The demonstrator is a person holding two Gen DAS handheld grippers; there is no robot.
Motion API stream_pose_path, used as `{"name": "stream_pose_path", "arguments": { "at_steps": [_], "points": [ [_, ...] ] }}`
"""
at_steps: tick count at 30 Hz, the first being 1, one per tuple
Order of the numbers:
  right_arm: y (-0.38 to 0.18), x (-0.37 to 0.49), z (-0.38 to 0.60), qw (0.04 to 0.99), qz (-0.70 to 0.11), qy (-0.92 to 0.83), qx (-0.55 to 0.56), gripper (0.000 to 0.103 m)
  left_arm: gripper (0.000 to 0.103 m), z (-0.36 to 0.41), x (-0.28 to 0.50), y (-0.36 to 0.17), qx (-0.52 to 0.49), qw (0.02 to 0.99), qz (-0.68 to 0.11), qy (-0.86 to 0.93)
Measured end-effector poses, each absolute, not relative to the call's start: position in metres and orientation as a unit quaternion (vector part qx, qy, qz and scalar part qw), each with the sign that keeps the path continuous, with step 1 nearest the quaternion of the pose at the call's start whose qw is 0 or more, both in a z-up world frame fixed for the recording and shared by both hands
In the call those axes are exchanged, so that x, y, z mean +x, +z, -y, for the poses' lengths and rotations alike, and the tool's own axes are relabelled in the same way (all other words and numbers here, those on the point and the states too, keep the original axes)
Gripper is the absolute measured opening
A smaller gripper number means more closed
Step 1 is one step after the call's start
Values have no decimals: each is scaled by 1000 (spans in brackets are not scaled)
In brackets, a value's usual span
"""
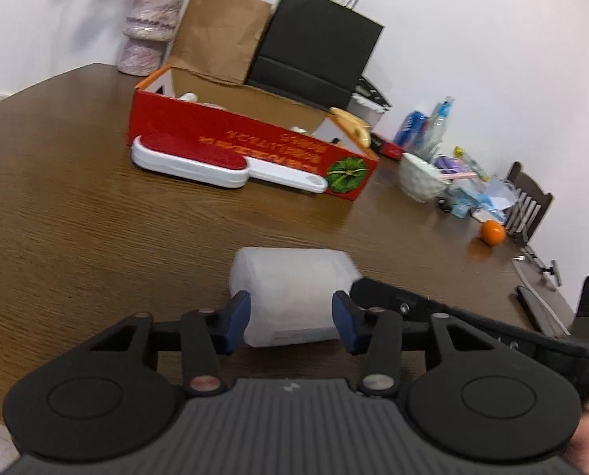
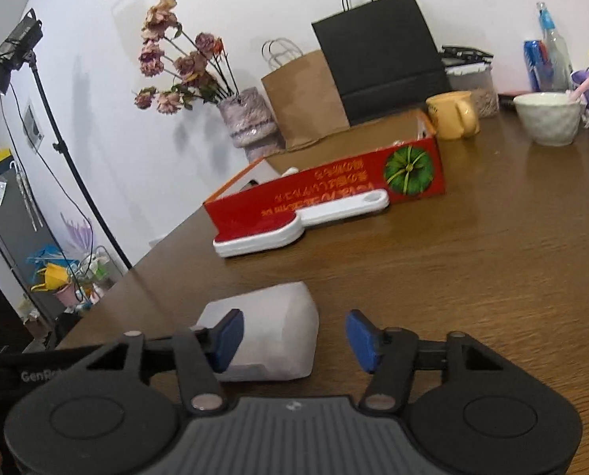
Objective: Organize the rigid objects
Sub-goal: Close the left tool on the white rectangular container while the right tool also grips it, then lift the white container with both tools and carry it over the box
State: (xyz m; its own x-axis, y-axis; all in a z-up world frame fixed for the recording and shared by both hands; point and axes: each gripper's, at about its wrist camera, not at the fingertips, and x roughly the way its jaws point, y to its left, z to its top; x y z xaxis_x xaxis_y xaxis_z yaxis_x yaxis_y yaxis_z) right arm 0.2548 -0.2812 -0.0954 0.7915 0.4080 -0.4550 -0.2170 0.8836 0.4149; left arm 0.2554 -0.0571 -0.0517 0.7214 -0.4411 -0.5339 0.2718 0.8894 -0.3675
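Note:
A white translucent plastic jar (image 1: 294,297) lies on its side on the brown table. My left gripper (image 1: 291,322) is open, its blue pads on either side of the jar's near end. In the right wrist view the jar (image 2: 266,332) lies left of centre, and my right gripper (image 2: 294,340) is open with its left pad in front of the jar. A red open cardboard box (image 1: 254,146) stands further back. A white lint brush with a red pad (image 1: 199,160) lies against the box's front; it also shows in the right wrist view (image 2: 278,225).
Behind the box stand a brown paper bag (image 1: 219,31), a black bag (image 1: 314,43) and a vase (image 1: 151,27). A yellow mug (image 2: 452,114), a white bowl (image 2: 548,118), bottles and an orange (image 1: 492,232) sit to the right. The table's left edge drops off (image 2: 136,273).

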Motion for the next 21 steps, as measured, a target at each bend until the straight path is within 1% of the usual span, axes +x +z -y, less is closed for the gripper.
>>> {"name": "stream_pose_path", "arguments": {
  "at_steps": [1,3,4,5,8,10,13,18,21],
  "points": [
    [-97,256,281,929,-272,172,184,48,48,55,258,-53,-137,918,-319,-193],
    [-99,260,280,921,-275,184,203,37,47,53,263,-54,-143,917,-319,-194],
    [-100,262,280,918,-277,190,211,35,46,53,265,-55,-142,917,-316,-196],
    [-102,264,279,915,-277,194,219,30,44,54,266,-56,-139,918,-312,-202],
    [-100,266,276,917,-278,188,216,28,40,57,264,-58,-135,921,-304,-202],
    [-97,262,273,921,-274,183,208,27,34,60,257,-56,-122,929,-290,-195],
    [-89,250,273,926,-256,188,204,27,33,62,242,-50,-102,942,-255,-195],
    [-70,222,265,944,-210,191,167,26,32,62,211,-34,-88,958,-194,-193],
    [-70,213,263,946,-211,187,162,26,31,63,205,-33,-85,958,-194,-196]
  ]
}}
